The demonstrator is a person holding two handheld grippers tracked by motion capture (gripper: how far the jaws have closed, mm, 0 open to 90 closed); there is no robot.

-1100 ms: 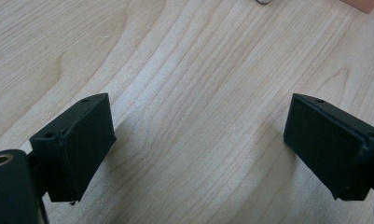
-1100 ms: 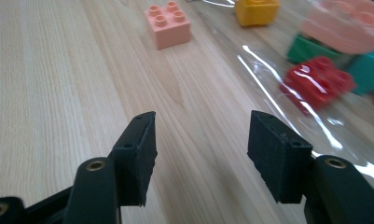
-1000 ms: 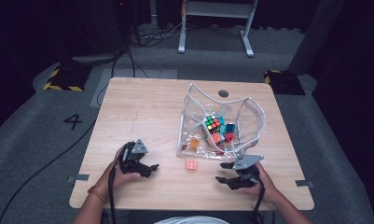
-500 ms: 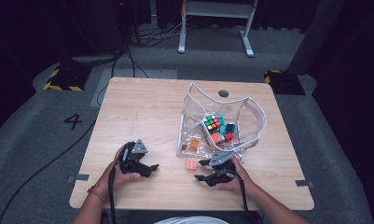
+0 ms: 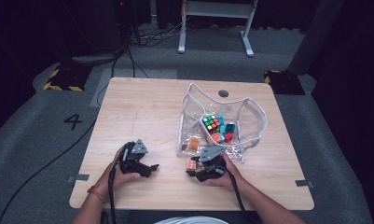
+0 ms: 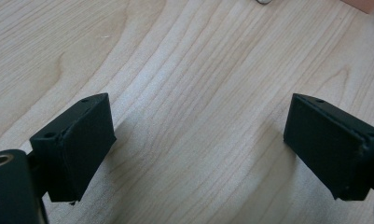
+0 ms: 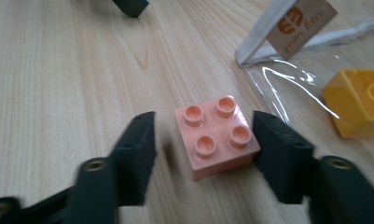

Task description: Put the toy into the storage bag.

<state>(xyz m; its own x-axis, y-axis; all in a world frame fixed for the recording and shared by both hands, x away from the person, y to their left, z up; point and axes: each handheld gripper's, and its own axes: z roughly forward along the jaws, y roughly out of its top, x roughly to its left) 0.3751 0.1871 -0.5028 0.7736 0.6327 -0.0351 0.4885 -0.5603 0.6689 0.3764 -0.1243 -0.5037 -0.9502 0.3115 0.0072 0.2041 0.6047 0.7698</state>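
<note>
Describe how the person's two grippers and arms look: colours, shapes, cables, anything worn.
Both the left gripper and right gripper are black, each topped by a grey three-cornered plate and trailing a black cable. Their jaws are blocky black pads with small screw holes. The forearms are bare, with an orange band on the left wrist.

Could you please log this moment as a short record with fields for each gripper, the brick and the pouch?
right gripper: jaws just closing around the pink brick; left pad apart, right pad at its edge
left gripper: open, nothing between jaws, over bare table
clear pouch: holds colour cube, small blocks
yellow block: inside pouch
</note>
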